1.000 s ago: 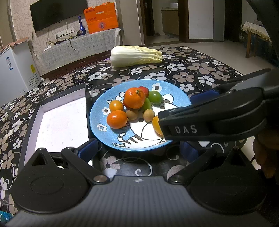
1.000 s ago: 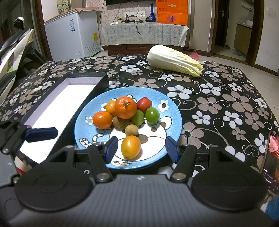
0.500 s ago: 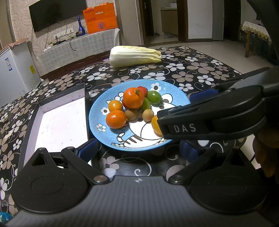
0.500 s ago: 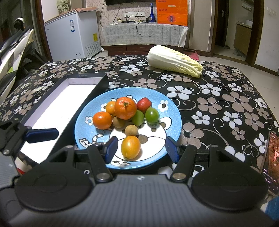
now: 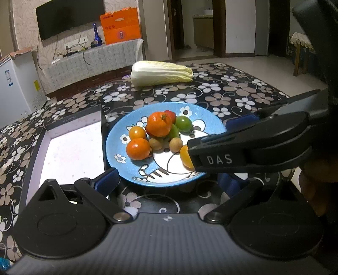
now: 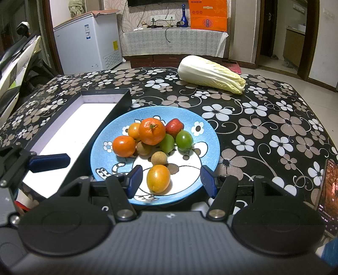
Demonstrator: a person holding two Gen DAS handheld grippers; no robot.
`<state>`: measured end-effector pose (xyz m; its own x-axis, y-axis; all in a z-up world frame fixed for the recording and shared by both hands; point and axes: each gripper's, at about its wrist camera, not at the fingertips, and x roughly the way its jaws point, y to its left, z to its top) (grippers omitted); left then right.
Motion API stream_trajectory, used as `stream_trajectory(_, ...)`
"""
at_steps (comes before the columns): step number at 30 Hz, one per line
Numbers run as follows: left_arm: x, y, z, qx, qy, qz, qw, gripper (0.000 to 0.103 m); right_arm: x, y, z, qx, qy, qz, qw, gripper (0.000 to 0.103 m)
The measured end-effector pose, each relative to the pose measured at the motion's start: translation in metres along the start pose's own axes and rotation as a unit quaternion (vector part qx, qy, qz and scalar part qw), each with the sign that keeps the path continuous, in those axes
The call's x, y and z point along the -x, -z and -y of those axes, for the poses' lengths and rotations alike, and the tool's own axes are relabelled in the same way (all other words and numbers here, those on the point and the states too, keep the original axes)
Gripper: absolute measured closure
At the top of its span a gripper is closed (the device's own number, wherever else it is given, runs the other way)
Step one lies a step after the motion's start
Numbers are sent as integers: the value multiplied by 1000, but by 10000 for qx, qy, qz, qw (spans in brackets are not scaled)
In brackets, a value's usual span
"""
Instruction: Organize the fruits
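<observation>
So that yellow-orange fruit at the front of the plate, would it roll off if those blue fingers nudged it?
Probably it would roll: the yellow-orange fruit looks round and smooth and lies alone, touching no other fruit. The blue plate seems to dish upward at its rim, which may stop it. Its glossy skin suggests it could slip, so the open right tool should likely close on it gently.

A napa cabbage [image 6: 211,74] lies on the far side of the flower-patterned tablecloth [image 6: 264,118] (black with pale blooms); behind stand a white chest freezer [image 6: 88,45], a blue bottle [image 6: 184,17] and an orange box [image 6: 208,18].
</observation>
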<state>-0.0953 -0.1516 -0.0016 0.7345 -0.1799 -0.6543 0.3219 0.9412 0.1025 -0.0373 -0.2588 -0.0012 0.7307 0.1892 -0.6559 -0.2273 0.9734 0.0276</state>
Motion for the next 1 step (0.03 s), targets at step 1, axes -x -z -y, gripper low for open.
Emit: stream_trajectory(1, -1, 0, 0, -2, 10, -47, 10000, 1, 0, 0, 0, -2, 3, 1, 10000, 41)
